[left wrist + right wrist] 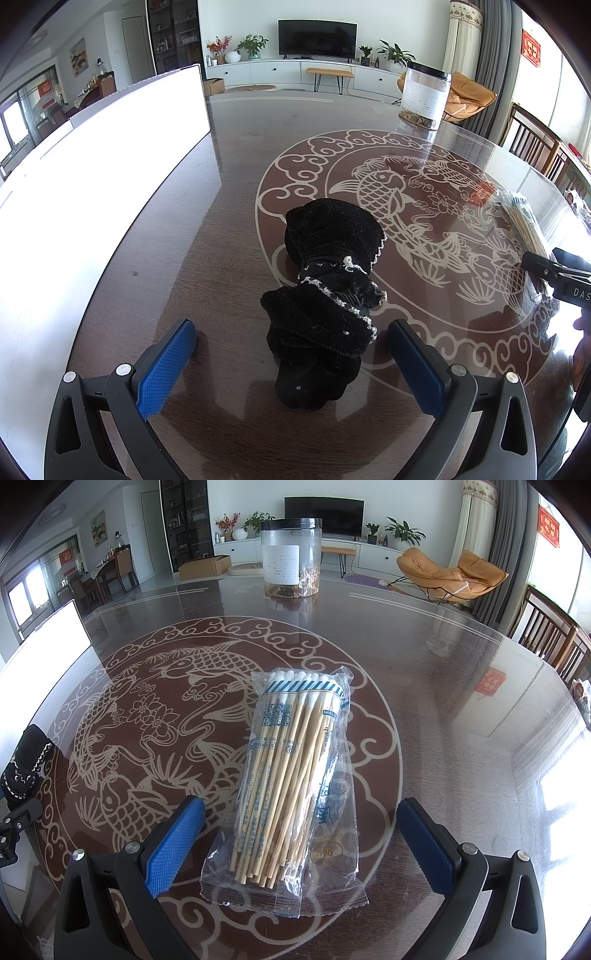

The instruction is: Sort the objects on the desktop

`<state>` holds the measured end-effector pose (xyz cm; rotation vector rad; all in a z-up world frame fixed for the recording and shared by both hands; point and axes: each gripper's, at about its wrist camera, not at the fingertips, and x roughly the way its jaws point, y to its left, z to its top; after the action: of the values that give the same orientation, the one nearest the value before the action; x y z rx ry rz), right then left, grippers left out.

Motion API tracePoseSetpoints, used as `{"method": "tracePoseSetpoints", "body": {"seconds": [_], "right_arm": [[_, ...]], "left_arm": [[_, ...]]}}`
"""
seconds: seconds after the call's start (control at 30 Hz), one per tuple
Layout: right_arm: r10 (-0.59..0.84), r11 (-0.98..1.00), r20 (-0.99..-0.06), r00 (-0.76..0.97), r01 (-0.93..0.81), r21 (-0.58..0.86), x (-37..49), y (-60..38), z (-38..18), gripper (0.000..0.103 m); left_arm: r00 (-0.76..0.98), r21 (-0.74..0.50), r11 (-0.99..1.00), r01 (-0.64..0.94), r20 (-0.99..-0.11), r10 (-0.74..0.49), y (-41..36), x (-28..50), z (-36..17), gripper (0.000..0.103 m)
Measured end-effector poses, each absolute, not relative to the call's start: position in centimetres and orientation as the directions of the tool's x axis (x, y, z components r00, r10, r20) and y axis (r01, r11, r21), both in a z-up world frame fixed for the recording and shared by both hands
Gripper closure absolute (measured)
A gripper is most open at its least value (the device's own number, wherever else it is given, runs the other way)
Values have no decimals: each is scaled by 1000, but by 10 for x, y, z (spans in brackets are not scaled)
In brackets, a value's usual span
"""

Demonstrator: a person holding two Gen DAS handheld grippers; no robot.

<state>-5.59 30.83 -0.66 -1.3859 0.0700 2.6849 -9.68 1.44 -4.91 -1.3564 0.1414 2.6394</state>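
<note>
I see my left gripper (291, 354) spread wide, its two blue pads on either side of a black cloth bundle (325, 295). The pads do not touch the bundle; there is a gap on each side. The bundle is a rolled piece of dark fabric with a thin white trim, and it lies on the tabletop (229, 155), partly over the edge of the round fish pattern (399, 206) under the glass. To the left of it stands a white box (92, 192), very bright in the light, so I cannot read any detail on it.

My right gripper (301, 832) is also spread wide. Between its blue pads lies a clear bag of cotton swabs (291, 775), with the white tips pointing away from me and the wooden ends near the gripper. The pads stay apart from the bag on both sides. The bag lies flat on the fish pattern.

Far behind, near the far edge of the tabletop, a clear plastic jar (291, 557) with a black lid and a white label stands upright; something brown is at its bottom.

In the left wrist view, the right gripper appears at the right border beside the swabs. In the right wrist view, the black bundle shows at the left border, well apart from the bag.
</note>
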Motion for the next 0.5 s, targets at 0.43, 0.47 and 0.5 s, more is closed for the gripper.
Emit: {"method": "tracePoseSetpoints", "body": {"seconds": [0.43, 0.47, 0.5], "right_arm": [[88, -992, -815, -573, -129, -17, -56, 308, -7, 0], [88, -992, -815, -573, -129, -17, -56, 308, -6, 0], [88, -992, -815, -573, -129, -17, -56, 308, -7, 0]], "left_arm": [[-572, 6, -981, -194, -813, 108, 14, -97, -49, 0], [-572, 6, -981, -194, -813, 108, 14, -97, -49, 0], [-572, 6, -981, -194, -813, 108, 14, -97, -49, 0]]}}
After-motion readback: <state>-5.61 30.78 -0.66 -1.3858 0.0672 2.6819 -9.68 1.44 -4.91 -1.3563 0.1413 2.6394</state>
